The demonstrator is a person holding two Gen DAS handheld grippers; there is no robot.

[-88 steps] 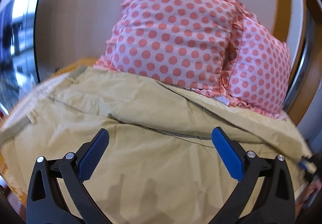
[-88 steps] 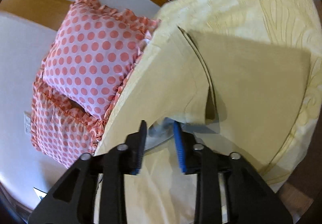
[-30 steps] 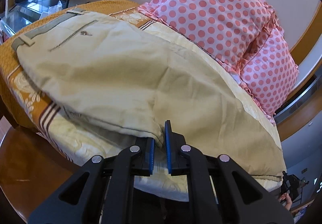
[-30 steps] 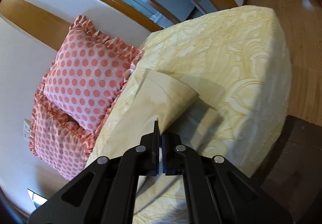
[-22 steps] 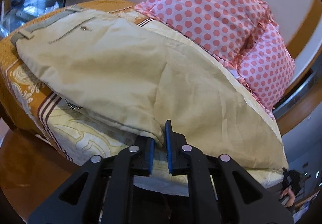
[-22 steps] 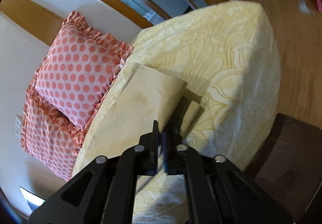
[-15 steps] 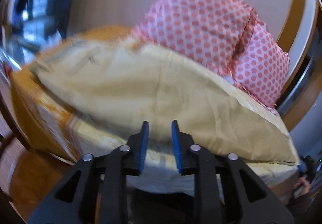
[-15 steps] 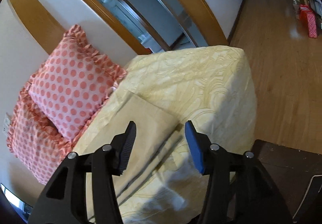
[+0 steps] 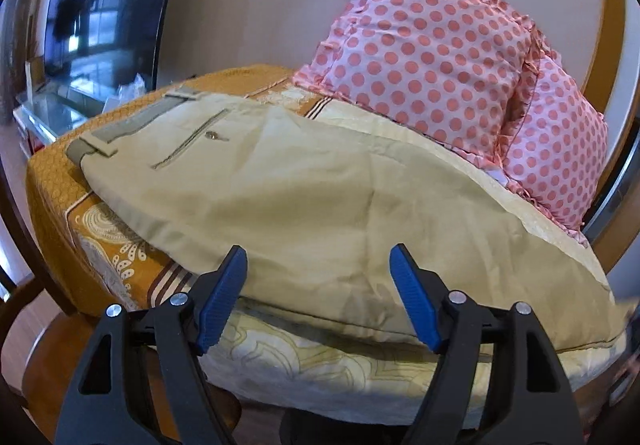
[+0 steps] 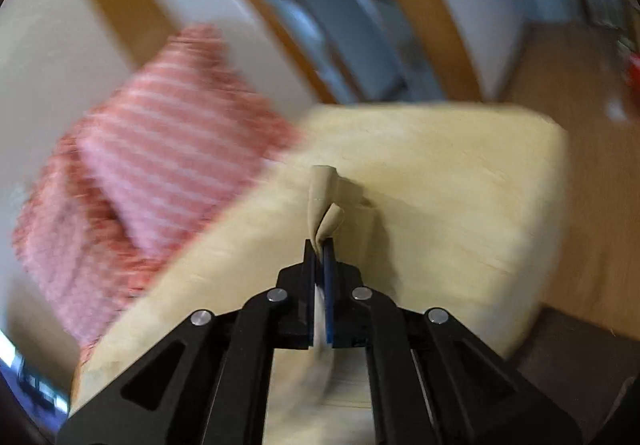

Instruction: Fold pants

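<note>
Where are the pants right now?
In the left wrist view the pants lie spread on the bed, just before the dotted pillows; the right gripper pinches one end.

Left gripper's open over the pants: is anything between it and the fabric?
Nothing visible. The left gripper hangs open just in front of the pants, which lie flat on the bed. The pillows sit behind them. The right gripper already pinches a fold of fabric.
</note>
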